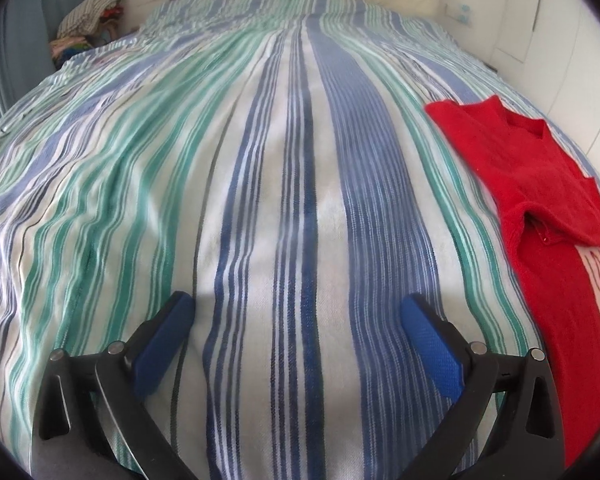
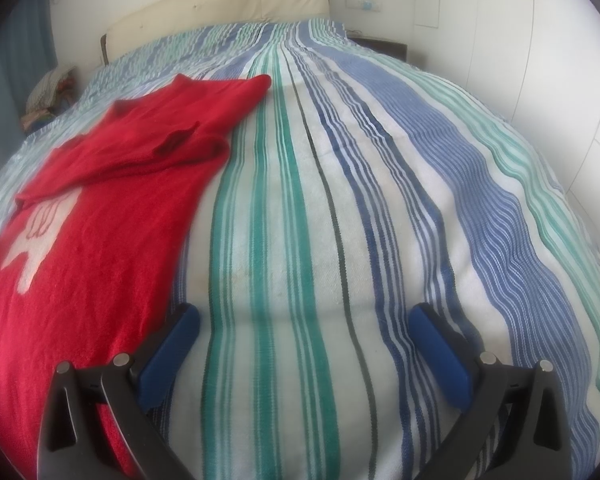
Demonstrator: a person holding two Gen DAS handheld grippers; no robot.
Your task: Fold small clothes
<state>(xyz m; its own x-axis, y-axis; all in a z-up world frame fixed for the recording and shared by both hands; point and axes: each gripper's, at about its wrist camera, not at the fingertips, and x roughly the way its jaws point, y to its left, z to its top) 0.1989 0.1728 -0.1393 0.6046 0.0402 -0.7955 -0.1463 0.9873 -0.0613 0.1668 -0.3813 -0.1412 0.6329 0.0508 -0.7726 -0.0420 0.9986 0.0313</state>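
Note:
A red knitted sweater (image 1: 548, 200) with a white figure on its front lies flat on the striped bedspread (image 1: 284, 184), with both sleeves folded in over the chest. It is at the right edge of the left wrist view and at the left of the right wrist view (image 2: 100, 208). My left gripper (image 1: 298, 312) is open and empty over bare bedspread, to the left of the sweater. My right gripper (image 2: 306, 322) is open and empty over the bedspread (image 2: 340, 200), its left finger (image 2: 172, 352) just beside the sweater's right edge.
A cream headboard (image 2: 220, 8) stands at the far end of the bed. A pile of mixed clothes (image 1: 88, 24) sits by the blue curtain at the far left. White wardrobe doors (image 2: 540, 60) run along the right side. A dark nightstand (image 2: 384, 46) stands beside the headboard.

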